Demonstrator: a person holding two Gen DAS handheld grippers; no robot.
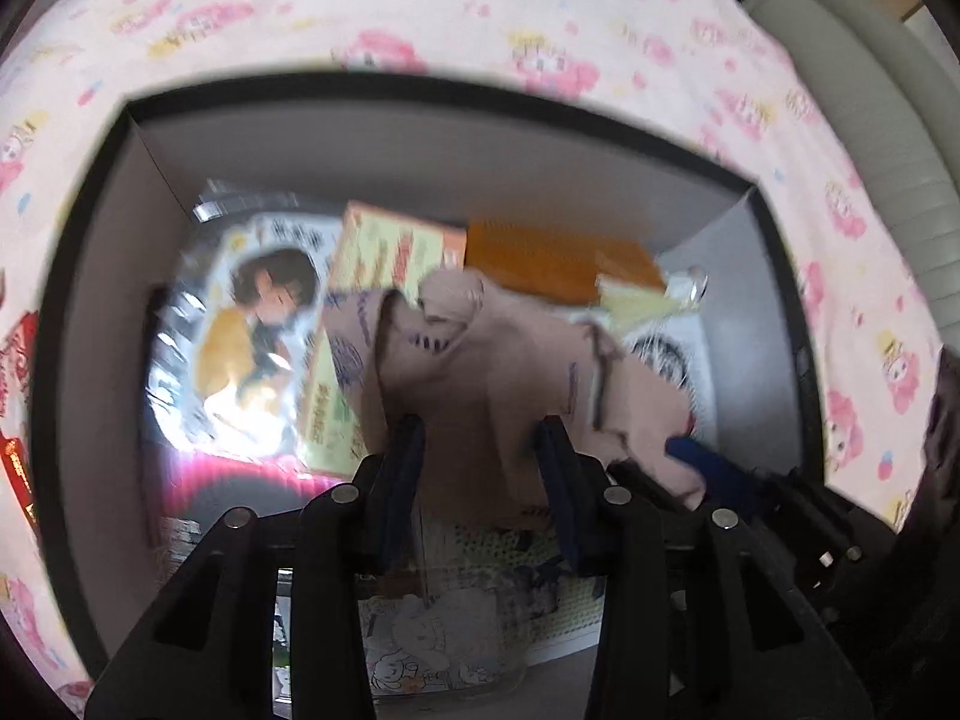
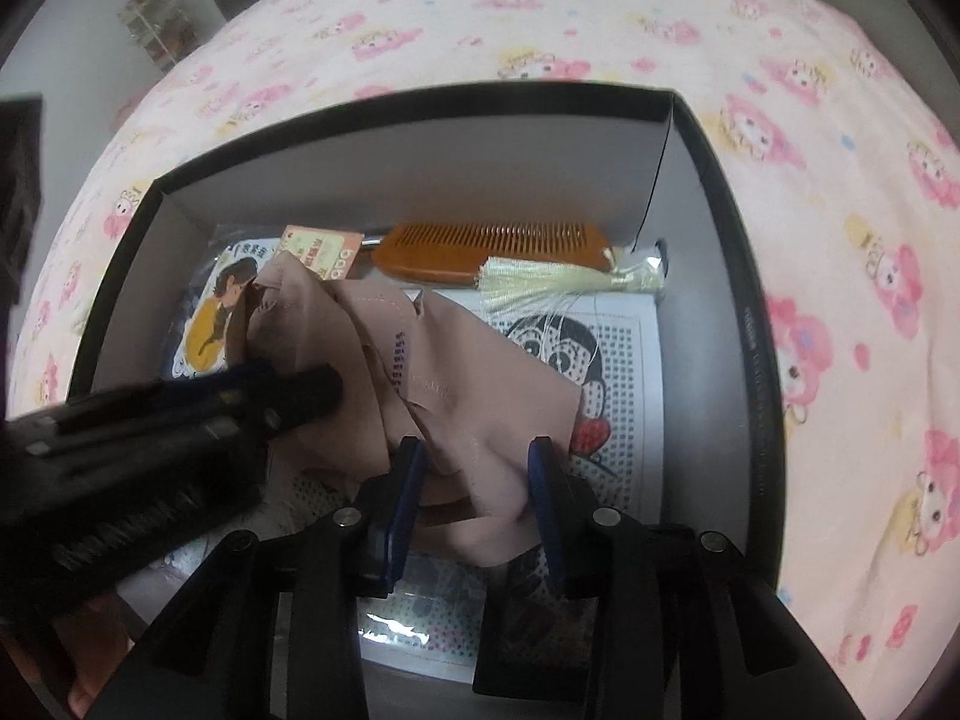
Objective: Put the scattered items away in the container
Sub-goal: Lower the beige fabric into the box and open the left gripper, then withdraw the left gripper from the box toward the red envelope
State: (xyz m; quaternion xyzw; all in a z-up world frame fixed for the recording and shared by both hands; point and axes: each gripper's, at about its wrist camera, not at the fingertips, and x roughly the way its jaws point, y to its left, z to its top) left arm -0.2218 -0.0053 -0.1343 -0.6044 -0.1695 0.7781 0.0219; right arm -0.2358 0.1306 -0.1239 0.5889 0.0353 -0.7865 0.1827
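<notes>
A black box with grey inner walls [image 1: 420, 90] [image 2: 420, 99] lies open on the bed. A crumpled dusty-pink cloth [image 1: 480, 372] [image 2: 456, 372] rests inside it on other items. My left gripper [image 1: 483, 456] [image 2: 288, 384] points down into the box, and a thick bunch of the cloth fills the gap between its blue pads. My right gripper [image 2: 477, 468] [image 1: 708, 468] stands beside it with its jaws apart, and a fold of the cloth lies loosely between them. An orange comb [image 2: 492, 246] [image 1: 552, 258] with a pale tassel [image 2: 540, 282] lies along the far wall.
In the box lie a cartoon-figure packet [image 1: 240, 330] [image 2: 216, 312], a yellow-orange carton [image 1: 390, 258] and a dotted cartoon sheet [image 2: 600, 360]. A pink cartoon-print bedsheet [image 1: 480, 12] [image 2: 540, 18] surrounds it. A red packet [image 1: 18, 390] lies left of the box, and a grey cushion [image 1: 870, 90] is at far right.
</notes>
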